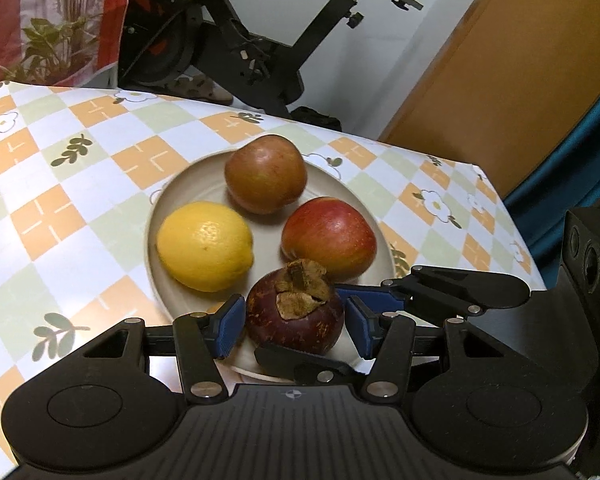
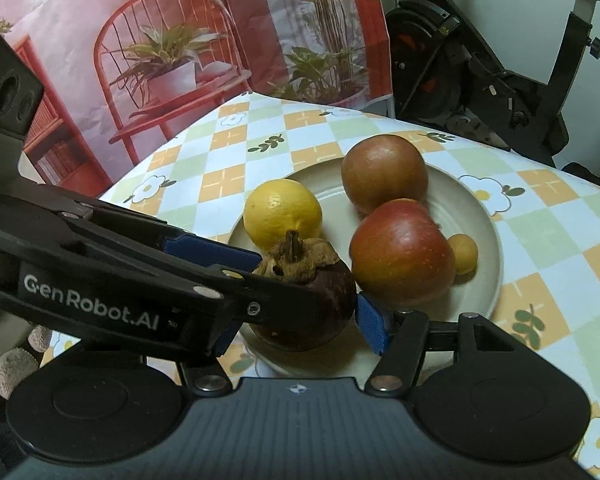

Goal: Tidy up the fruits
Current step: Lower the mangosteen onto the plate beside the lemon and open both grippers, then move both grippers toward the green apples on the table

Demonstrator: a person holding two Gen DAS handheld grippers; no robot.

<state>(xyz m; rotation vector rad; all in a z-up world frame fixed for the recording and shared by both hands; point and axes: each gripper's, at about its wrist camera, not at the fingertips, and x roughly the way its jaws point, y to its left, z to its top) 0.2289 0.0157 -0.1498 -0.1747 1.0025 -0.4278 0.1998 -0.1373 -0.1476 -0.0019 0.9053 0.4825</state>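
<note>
A dark purple mangosteen [image 1: 296, 320] [image 2: 312, 300] with a dry brown cap is at the near rim of a beige plate [image 1: 196, 188] [image 2: 460, 200]. My left gripper [image 1: 296, 330] is shut on its sides with both blue pads. My right gripper [image 2: 300, 328] is shut on it crosswise; its fingers [image 1: 440, 292] pass behind and in front of the fruit. The left gripper's fingers [image 2: 204, 280] cross the right wrist view from the left. On the plate lie a lemon [image 1: 205, 246] [image 2: 282, 212], a red apple [image 1: 330, 236] [image 2: 400, 252], a brownish apple [image 1: 265, 174] [image 2: 384, 172] and a small orange fruit [image 2: 464, 254].
The plate rests on a table with a checked flowered cloth [image 1: 60, 200] [image 2: 560, 216]. Beyond the far edge stand a black exercise bike [image 1: 240, 48] [image 2: 480, 80], a printed backdrop [image 2: 140, 60] and a wooden panel [image 1: 500, 80].
</note>
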